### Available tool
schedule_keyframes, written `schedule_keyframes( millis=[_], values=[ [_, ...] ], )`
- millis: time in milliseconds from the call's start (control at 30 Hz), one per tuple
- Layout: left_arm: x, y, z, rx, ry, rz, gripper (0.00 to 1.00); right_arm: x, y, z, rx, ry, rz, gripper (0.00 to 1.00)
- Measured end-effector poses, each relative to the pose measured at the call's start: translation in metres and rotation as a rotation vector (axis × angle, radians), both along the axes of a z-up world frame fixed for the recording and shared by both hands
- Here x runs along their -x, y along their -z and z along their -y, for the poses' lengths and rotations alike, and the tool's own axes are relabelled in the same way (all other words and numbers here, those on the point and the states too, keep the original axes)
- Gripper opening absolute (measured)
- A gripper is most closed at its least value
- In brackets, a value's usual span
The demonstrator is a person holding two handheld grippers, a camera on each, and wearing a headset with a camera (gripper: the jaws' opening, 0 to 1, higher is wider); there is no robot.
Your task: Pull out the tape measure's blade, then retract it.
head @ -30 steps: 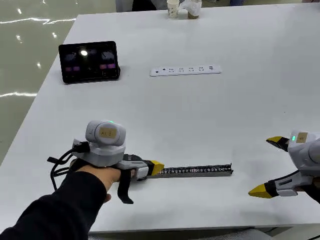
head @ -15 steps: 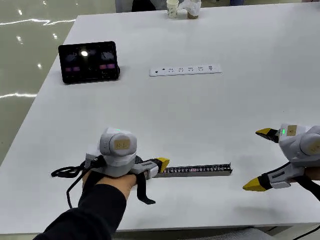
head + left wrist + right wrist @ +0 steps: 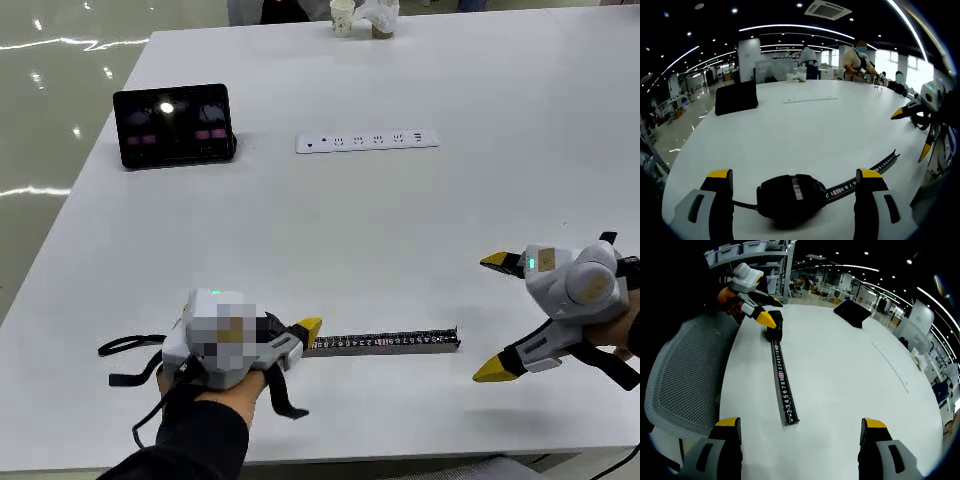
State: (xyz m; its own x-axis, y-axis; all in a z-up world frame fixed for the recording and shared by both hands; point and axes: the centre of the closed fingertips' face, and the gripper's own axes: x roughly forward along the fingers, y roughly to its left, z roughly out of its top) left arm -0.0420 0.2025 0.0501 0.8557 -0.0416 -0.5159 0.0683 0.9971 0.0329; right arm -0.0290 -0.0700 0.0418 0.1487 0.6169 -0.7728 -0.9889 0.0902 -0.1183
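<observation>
1. Tape measure's case [image 3: 790, 197] lay on the white table [image 3: 400, 220] between the jaws of your left gripper [image 3: 794, 173]. Those jaws stood spread, with a gap on each side of the case, so you straddled it and did not clamp it. Likely reason: to fence the case in so it could not skate.
2. Blade [image 3: 385, 342] ran out of the case flat along the table, straight toward your right gripper [image 3: 492, 315]. Nothing pinched it, so I judged a lock or friction held it out. Pull-out looked done; retraction was not yet done.
3. Right gripper's jaws were wide apart and empty, one either side of the blade's line. The blade's free end [image 3: 790, 421] stopped just short of them, touching neither. That placement suited taking the end and steering it back toward the case.
4. Writing: white numerals on the black blade read 2 through 9 in the right gripper view, counting from the free end toward the case, with a red mark after them. No brand could be read on the case.
5. Well beyond the case sat a dark tablet [image 3: 173, 124], a white power strip [image 3: 367, 141] and, farthest off, a paper cup [image 3: 343, 15]. None showed legible writing.
</observation>
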Motion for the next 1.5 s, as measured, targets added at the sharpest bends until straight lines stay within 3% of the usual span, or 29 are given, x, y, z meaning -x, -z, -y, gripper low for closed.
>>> schedule_keyframes(
  millis=[100, 200, 333, 467, 600, 1000, 1200, 1500],
  values=[
    [-0.002, 0.003, -0.009, 0.014, -0.025, 0.011, 0.99, -0.005, 0.003, -0.002, 0.006, -0.005, -0.012, 0.99],
    [-0.005, 0.0, -0.006, 0.031, -0.016, 0.057, 0.99, -0.006, 0.01, -0.003, 0.021, -0.02, -0.031, 0.99],
    [-0.006, 0.004, -0.002, 0.032, 0.001, 0.046, 0.99, -0.003, 0.023, -0.002, 0.045, -0.032, -0.098, 0.9],
    [-0.007, 0.007, 0.002, 0.042, 0.018, 0.04, 0.99, -0.006, 0.031, -0.003, 0.061, -0.046, -0.114, 0.83],
    [-0.005, 0.008, 0.005, 0.045, 0.027, 0.03, 0.99, -0.001, 0.033, -0.005, 0.071, -0.072, -0.144, 0.67],
    [-0.009, 0.014, 0.01, 0.063, 0.032, 0.01, 0.99, 0.007, 0.044, -0.006, 0.138, -0.146, -0.123, 0.35],
    [-0.007, 0.018, 0.007, 0.071, 0.02, -0.002, 0.99, 0.009, 0.047, -0.009, 0.151, -0.153, -0.123, 0.24],
    [-0.005, 0.019, 0.005, 0.095, -0.002, -0.004, 0.98, 0.007, 0.051, -0.01, 0.174, -0.165, -0.112, 0.15]
  ],
)
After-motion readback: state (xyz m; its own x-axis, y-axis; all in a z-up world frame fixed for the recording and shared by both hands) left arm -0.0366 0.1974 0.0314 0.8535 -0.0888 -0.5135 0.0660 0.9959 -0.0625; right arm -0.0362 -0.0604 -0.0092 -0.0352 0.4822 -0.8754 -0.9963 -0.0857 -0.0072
